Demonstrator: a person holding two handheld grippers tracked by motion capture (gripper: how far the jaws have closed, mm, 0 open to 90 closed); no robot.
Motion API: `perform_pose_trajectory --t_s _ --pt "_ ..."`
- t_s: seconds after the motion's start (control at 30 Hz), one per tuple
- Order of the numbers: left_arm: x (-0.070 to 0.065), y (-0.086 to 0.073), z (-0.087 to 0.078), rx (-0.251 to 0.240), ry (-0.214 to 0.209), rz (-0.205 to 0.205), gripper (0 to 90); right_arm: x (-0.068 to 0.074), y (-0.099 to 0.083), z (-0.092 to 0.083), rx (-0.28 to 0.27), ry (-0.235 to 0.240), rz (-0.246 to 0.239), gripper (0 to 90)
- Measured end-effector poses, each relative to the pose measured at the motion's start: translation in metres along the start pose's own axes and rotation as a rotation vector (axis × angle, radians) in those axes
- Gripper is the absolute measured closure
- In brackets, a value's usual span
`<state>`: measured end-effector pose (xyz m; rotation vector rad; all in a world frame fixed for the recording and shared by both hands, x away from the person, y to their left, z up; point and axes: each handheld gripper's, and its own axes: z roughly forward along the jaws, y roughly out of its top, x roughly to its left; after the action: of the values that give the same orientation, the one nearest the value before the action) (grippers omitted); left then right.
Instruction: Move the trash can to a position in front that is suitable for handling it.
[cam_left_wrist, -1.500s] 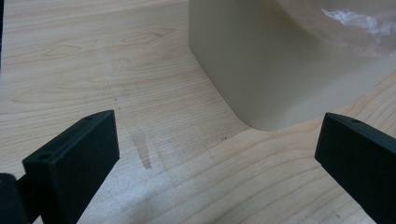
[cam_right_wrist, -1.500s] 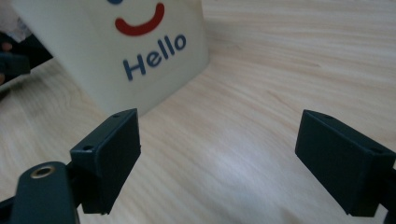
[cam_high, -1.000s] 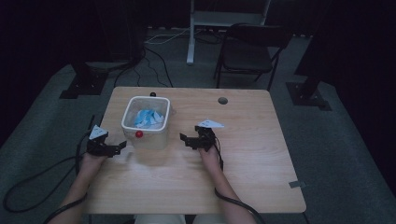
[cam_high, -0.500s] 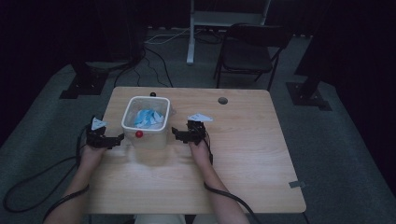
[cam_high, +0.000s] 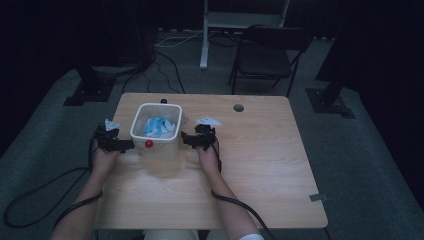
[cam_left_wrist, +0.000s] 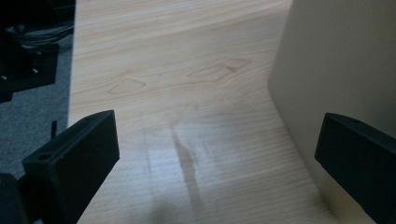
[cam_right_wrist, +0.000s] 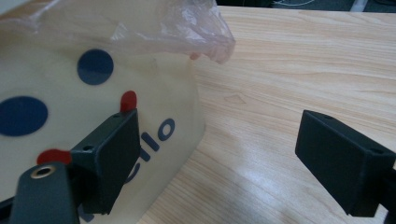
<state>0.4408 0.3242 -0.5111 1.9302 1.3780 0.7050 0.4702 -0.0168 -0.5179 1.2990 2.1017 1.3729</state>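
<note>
— So where do the tools stand?
— Left tool (cam_high: 119, 144) and right tool (cam_high: 192, 140) both gape wide, flanking the cream plastic bin with dots and a clear liner (cam_high: 156, 131) on the wooden tabletop (cam_high: 260, 165).
— Gripped yet?
— No; probably closing in remains.

Dim room, grey carpet (cam_high: 380, 165), folding chair (cam_high: 267, 57)

Bin (cam_right_wrist: 93, 116) wall: partial letters "llo", dots; rest hidden.
</note>
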Motion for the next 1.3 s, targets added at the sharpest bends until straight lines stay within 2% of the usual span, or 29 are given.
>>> perform_pose_trajectory --t_s 0.03,0.13,0.23,0.37,0.53,0.6,0.67,0.83,1.0,1.17,1.3 --pt "-0.001 0.001 0.0 -0.004 0.004 0.006 0.4 0.001 0.001 0.0 0.001 -0.009 0.002 13.9" --pt "-0.003 0.002 0.0 0.007 -0.014 0.014 0.4 -0.001 0.001 0.0 0.001 0.005 0.026 14.0" --pt "-0.009 0.004 -0.001 0.012 -0.017 0.048 0.5 -0.003 0.001 -0.002 0.008 0.011 0.044 15.3" --pt "-0.015 0.005 -0.001 0.021 -0.03 0.046 0.6 -0.009 -0.001 -0.006 0.011 0.041 0.079 17.0" --pt "-0.019 0.006 -0.002 0.023 -0.021 0.057 0.6 -0.012 -0.003 -0.008 0.014 0.064 0.08 17.1" --pt "-0.021 0.006 -0.002 0.023 -0.027 0.057 0.9 -0.016 -0.005 -0.011 0.034 0.102 0.1 18.2" --pt "-0.024 0.007 -0.001 0.023 -0.029 0.052 1.3 -0.019 -0.005 -0.013 0.049 0.117 0.096 18.5" --pt "-0.032 0.008 0.001 0.019 -0.045 0.058 1.3 -0.026 -0.007 -0.02 0.057 0.125 0.091 18.6" --pt "-0.045 0.012 0.002 0.031 -0.058 0.086 1.3 -0.035 -0.013 -0.031 0.054 0.136 0.107 18.6" --pt "-0.059 0.017 0.003 0.039 -0.065 0.13 1.3 -0.043 -0.017 -0.043 0.047 0.122 0.097 18.6" --pt "-0.07 0.018 0.005 0.036 -0.088 0.13 1.3 -0.051 -0.023 -0.054 0.038 0.114 0.093 18.6"
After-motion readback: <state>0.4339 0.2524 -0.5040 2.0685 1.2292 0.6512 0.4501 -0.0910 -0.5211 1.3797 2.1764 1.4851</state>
